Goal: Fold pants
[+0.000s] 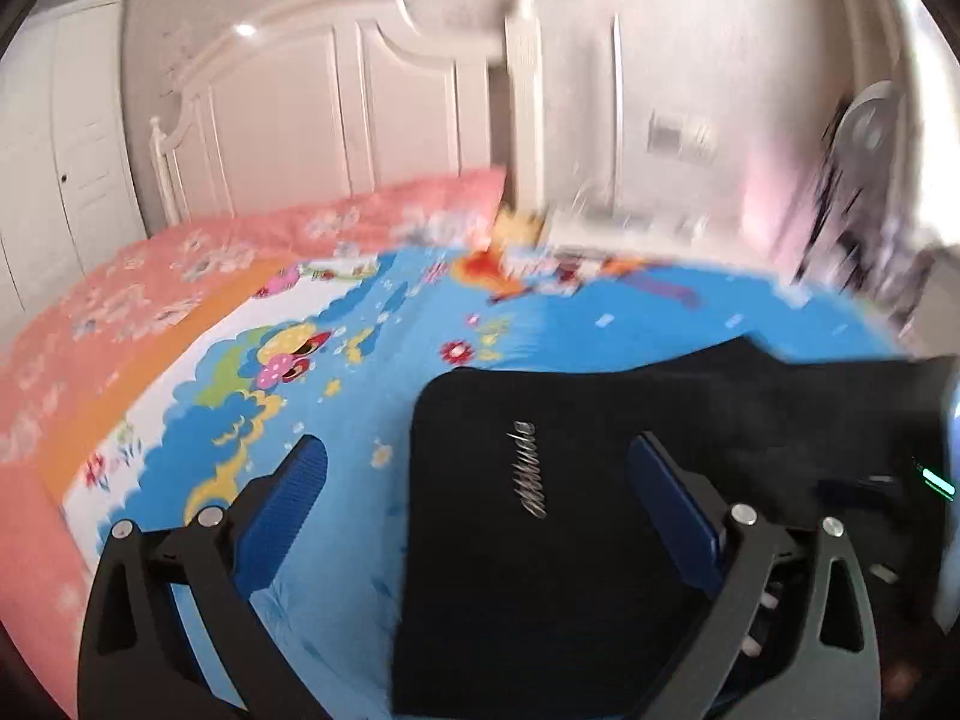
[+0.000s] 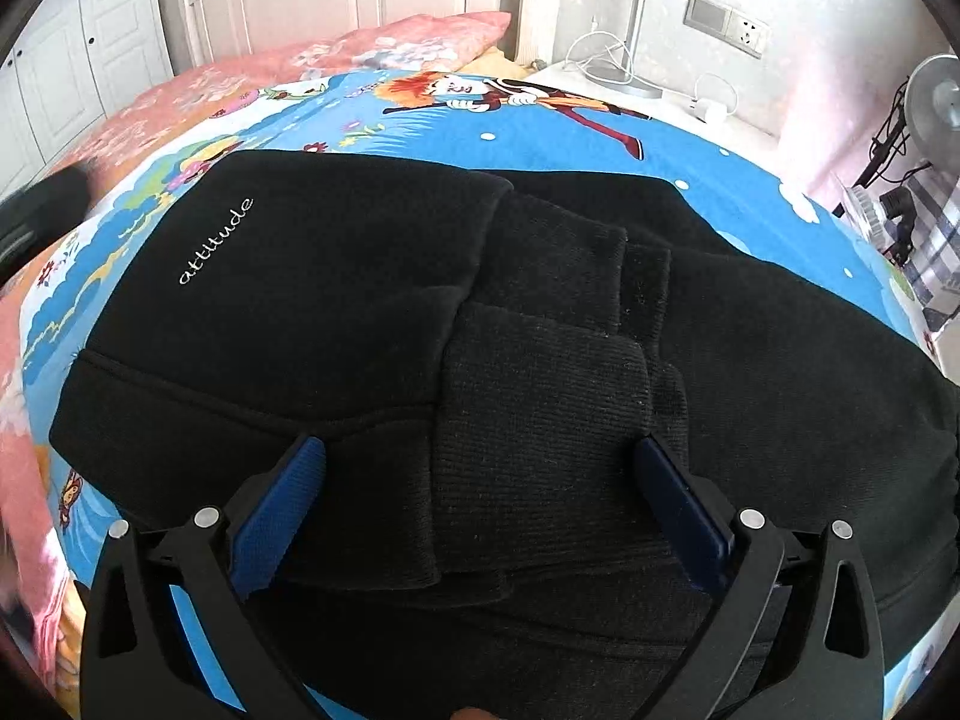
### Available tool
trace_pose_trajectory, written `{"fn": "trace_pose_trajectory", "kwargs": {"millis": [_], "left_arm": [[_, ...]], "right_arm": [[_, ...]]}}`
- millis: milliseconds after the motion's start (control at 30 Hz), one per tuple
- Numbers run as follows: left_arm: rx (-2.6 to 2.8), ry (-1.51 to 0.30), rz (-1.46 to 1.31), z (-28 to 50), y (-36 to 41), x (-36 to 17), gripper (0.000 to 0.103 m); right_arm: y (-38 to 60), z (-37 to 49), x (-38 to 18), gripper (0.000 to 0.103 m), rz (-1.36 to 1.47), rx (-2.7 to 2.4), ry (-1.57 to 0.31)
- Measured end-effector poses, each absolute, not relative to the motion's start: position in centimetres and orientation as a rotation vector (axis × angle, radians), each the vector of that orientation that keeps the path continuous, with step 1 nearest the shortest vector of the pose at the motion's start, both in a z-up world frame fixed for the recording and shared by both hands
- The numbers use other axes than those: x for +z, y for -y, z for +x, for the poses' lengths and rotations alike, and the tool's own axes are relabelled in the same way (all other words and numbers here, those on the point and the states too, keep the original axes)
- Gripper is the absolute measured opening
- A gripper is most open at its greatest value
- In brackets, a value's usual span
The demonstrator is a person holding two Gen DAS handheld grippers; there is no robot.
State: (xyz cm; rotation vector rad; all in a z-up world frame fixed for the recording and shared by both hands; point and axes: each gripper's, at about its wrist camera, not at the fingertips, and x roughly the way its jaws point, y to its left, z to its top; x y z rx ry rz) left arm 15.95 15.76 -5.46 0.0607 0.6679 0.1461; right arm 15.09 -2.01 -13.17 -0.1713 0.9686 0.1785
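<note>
The black pants (image 2: 480, 330) lie folded on the bed, on a blue cartoon-printed sheet (image 2: 540, 138). In the right wrist view the bundle's long axis runs across the picture from left to right, parallel to the white headboard (image 1: 336, 102) at the far end of the bed. The smooth folded end with the white word "attitude" (image 2: 216, 240) lies at the left. The ribbed cuffs (image 2: 540, 408) are stacked on top near the middle, their ends pointing towards the lettered end. The right end of the bundle runs out of the frame at the lower right, so its edge cannot be made out, and the waistband is not clearly separable from the other dark layers.

The right gripper (image 2: 480, 504) hovers above the cuffs with its blue fingers (image 2: 282, 516) spread wide; cloth shows between them, but the pads do not press on it.

The left wrist view is smeared by motion. The left gripper (image 1: 480, 504) sits at the lettered end of the pants (image 1: 540, 540), its fingers (image 1: 282, 516) likewise spread wide and gripping nothing: one finger is over the blue sheet (image 1: 360, 360), the other over the black cloth. Here the lettering (image 1: 528, 468) reads as a blurred streak.

A pink floral cover (image 1: 150, 276) lies beside the blue sheet, towards the headboard. A wall socket plate (image 2: 726, 24) and a white cable (image 2: 606, 60) are off the headboard's right post, and a fan (image 2: 936, 102) stands further right, partly cut off.
</note>
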Motion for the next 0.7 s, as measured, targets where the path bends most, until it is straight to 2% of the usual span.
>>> {"fn": "trace_pose_trajectory", "kwargs": {"millis": [67, 100, 133, 167, 267, 500, 533, 567, 700], "left_arm": [[0.129, -0.704, 0.067, 18.9, -15.8, -6.1, 0.068], [0.082, -0.751, 0.049, 20.7, -15.9, -6.7, 0.058], [0.044, -0.79, 0.033, 21.9, -16.0, -7.2, 0.037], [0.025, -0.827, 0.019, 23.1, -16.2, -7.7, 0.028], [0.027, -0.937, 0.035, 26.8, -17.2, -10.1, 0.03], [0.056, -0.927, 0.053, 26.7, -17.2, -10.4, 0.03], [0.063, -0.917, 0.037, 26.0, -17.3, -10.1, 0.034], [0.07, -0.914, 0.02, 25.2, -17.5, -10.0, 0.042], [0.107, -0.901, -0.02, 20.7, -18.0, -10.6, 0.056]], "right_arm": [[1.9, 15.1, -13.2, 0.099, -0.176, 0.179, -0.97], [1.9, 15.1, -13.2, 0.099, -0.179, 0.179, -0.969], [1.9, 15.0, -13.3, 0.099, -0.18, 0.18, -0.969], [1.9, 15.2, -13.3, 0.099, -0.179, 0.181, -0.968], [1.8, 15.2, -13.3, 0.099, -0.181, 0.183, -0.966], [1.8, 15.1, -13.4, 0.099, -0.185, 0.186, -0.961], [1.8, 15.0, -13.4, 0.099, -0.186, 0.186, -0.961], [1.8, 15.1, -13.4, 0.099, -0.185, 0.188, -0.961], [1.8, 15.1, -13.4, 0.099, -0.182, 0.187, -0.959]]}}
